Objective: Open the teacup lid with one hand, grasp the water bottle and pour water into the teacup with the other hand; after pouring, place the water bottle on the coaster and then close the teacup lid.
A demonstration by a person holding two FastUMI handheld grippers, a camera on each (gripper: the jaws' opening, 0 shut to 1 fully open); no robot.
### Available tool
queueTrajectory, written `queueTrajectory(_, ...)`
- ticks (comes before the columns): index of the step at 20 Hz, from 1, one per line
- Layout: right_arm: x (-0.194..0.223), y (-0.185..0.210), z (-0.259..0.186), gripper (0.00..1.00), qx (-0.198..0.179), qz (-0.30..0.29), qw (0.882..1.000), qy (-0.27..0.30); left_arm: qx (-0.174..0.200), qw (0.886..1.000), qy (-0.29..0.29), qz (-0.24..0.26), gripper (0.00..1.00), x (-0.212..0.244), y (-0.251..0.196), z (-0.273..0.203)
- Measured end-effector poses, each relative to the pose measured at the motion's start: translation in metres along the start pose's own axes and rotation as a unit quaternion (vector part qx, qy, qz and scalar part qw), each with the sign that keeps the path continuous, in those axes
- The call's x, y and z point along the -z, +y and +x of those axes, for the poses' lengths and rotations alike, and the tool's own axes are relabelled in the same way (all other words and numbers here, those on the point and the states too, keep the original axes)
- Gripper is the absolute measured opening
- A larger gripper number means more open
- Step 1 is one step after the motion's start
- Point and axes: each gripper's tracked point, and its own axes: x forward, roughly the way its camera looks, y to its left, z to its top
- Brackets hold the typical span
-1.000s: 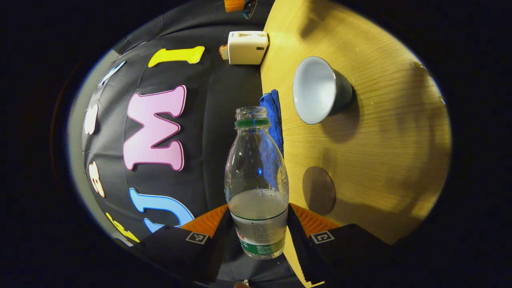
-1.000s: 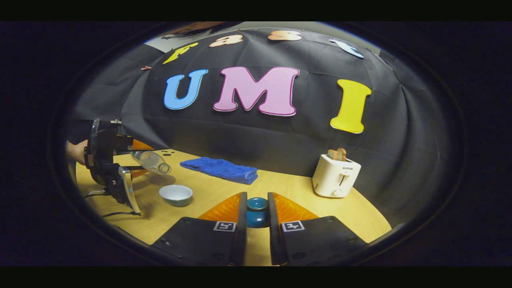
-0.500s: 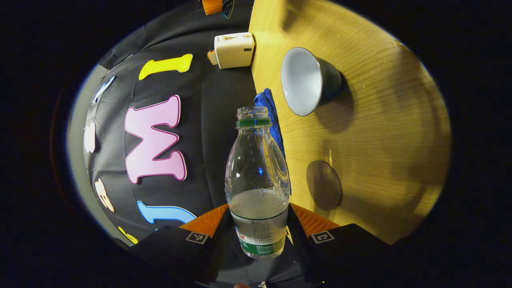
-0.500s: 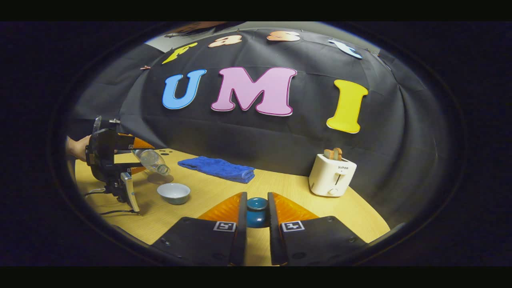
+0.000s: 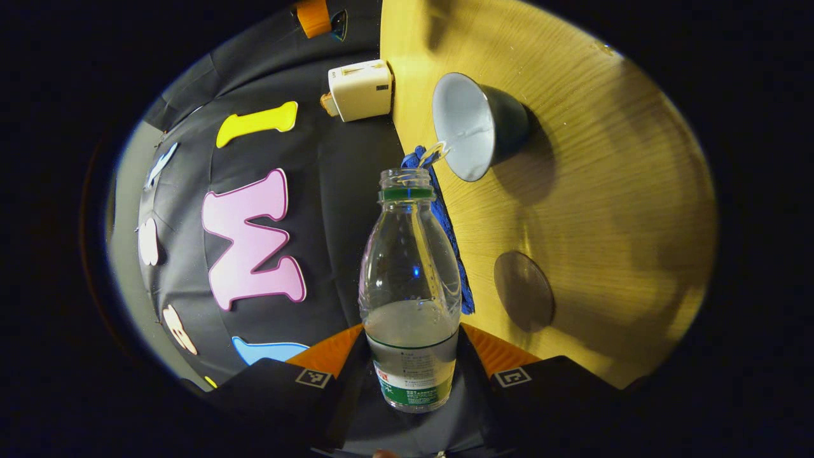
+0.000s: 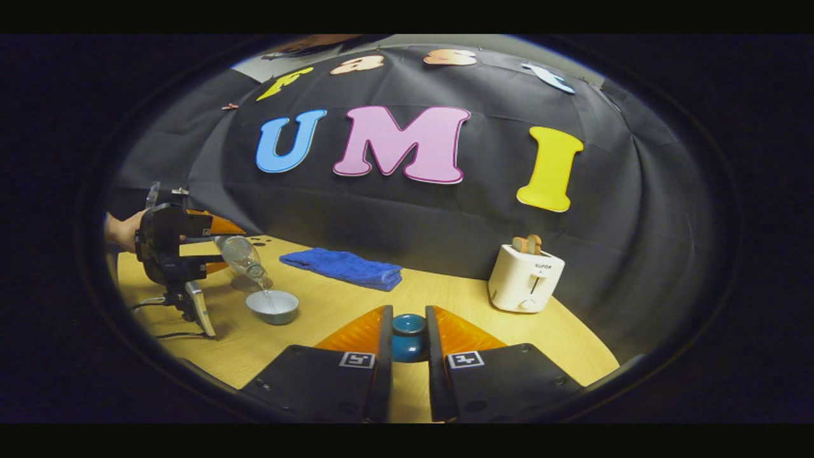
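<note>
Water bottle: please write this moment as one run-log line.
left hand-held gripper: holds water bottle | pouring into teacup | right hand-held gripper: holds lid

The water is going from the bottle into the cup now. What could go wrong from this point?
The water bottle, held tilted by the left gripper, pours a thin stream close to the rim of the teacup; a small drift could wet the table. The lid, held away by the right gripper, might slip.
</note>
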Motion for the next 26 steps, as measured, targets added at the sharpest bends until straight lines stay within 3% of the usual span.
queueTrajectory(1,0.000,0.000,0.000,0.22,0.001,0.000,1.000,0.000,-0.003,1.000,-0.002,0.001,0.77,0.001,0.001,-0.001)
queueTrajectory(2,0.000,0.000,0.000,0.31,0.001,0.000,1.000,0.001,-0.006,1.000,-0.004,0.002,0.77,0.001,0.002,-0.001)
queueTrajectory(4,0.001,0.000,0.000,0.31,0.002,0.000,1.000,0.001,-0.011,1.000,-0.008,0.004,0.77,0.000,0.005,0.000)
queueTrajectory(6,0.001,0.001,-0.001,0.22,0.003,0.001,1.000,0.001,-0.017,1.000,-0.009,0.013,0.77,0.001,0.008,0.001)
queueTrajectory(7,0.000,0.001,-0.001,0.31,0.004,0.001,1.000,0.000,-0.020,1.000,-0.011,0.017,0.77,0.003,0.009,0.002)
queueTrajectory(11,-0.003,0.002,-0.002,0.22,0.005,0.002,1.000,-0.003,-0.033,0.999,-0.017,0.029,0.77,0.003,0.015,0.002)
queueTrajectory(13,-0.004,0.002,-0.002,0.22,0.005,0.000,1.000,-0.004,-0.039,0.998,-0.021,0.036,0.77,0.003,0.018,0.002)
queueTrajectory(14,-0.004,0.003,-0.003,0.31,0.005,0.000,1.000,-0.005,-0.041,0.998,-0.022,0.037,0.77,0.002,0.017,0.003)
queueTrajectory(15,-0.005,0.003,-0.003,0.27,0.005,-0.001,1.000,-0.006,-0.044,0.998,-0.025,0.040,0.77,0.004,0.020,0.003)
queueTrajectory(18,-0.007,0.003,-0.005,0.27,0.007,-0.002,1.000,-0.011,-0.055,0.997,-0.034,0.052,0.77,0.001,0.025,0.004)
queueTrajectory(19,-0.007,0.004,-0.005,0.31,0.007,-0.001,1.000,-0.012,-0.057,0.996,-0.037,0.053,0.77,0.002,0.026,0.004)
queueTrajectory(20,-0.007,0.004,-0.005,0.27,0.007,0.001,1.000,-0.013,-0.060,0.996,-0.038,0.057,0.77,0.001,0.027,0.005)
queueTrajectory(26,-0.007,0.007,-0.007,0.27,0.007,-0.002,1.000,-0.017,-0.077,0.992,-0.046,0.090,0.77,-0.001,0.037,0.005)
